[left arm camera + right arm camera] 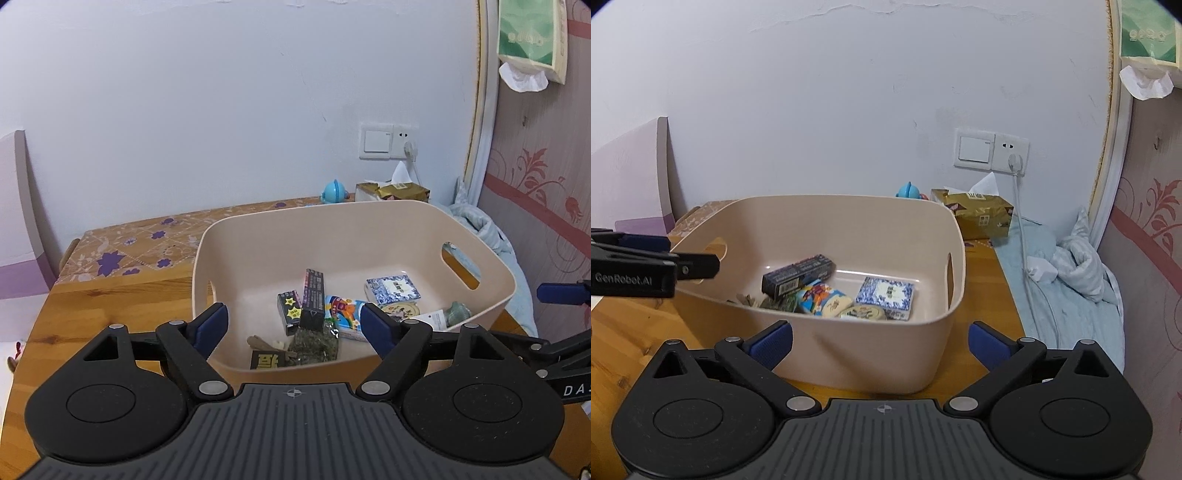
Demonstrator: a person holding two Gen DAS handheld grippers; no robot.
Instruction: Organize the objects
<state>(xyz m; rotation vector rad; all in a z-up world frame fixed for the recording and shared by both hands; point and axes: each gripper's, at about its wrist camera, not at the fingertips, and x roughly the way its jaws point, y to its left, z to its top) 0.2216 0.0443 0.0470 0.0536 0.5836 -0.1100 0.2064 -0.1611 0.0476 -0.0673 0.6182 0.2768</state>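
A beige plastic bin (pixel 369 225) (pixel 849 347) stands on the wooden table. Inside lie several small items: a long dark box (pixel 313 299) (pixel 798 275), a small black box with yellow stars (pixel 289 308), a colourful packet (pixel 345 310) (pixel 820 297), a blue-and-white patterned box (pixel 393 290) (pixel 886 293), a round tin (pixel 862 313) and a bag of dried leaves (pixel 314 343). My left gripper (pixel 295 325) hangs open over the bin's near rim, nothing between its blue pads. My right gripper (pixel 881 345) stands wide open in front of the bin's near wall, empty.
A gold tissue box (pixel 979 214) and a blue toy (pixel 334 192) sit behind the bin by the wall socket (pixel 1012 151). A flowered cloth (pixel 140 247) covers the table's far left. Blue bedding (pixel 1067 280) lies off the table's right edge.
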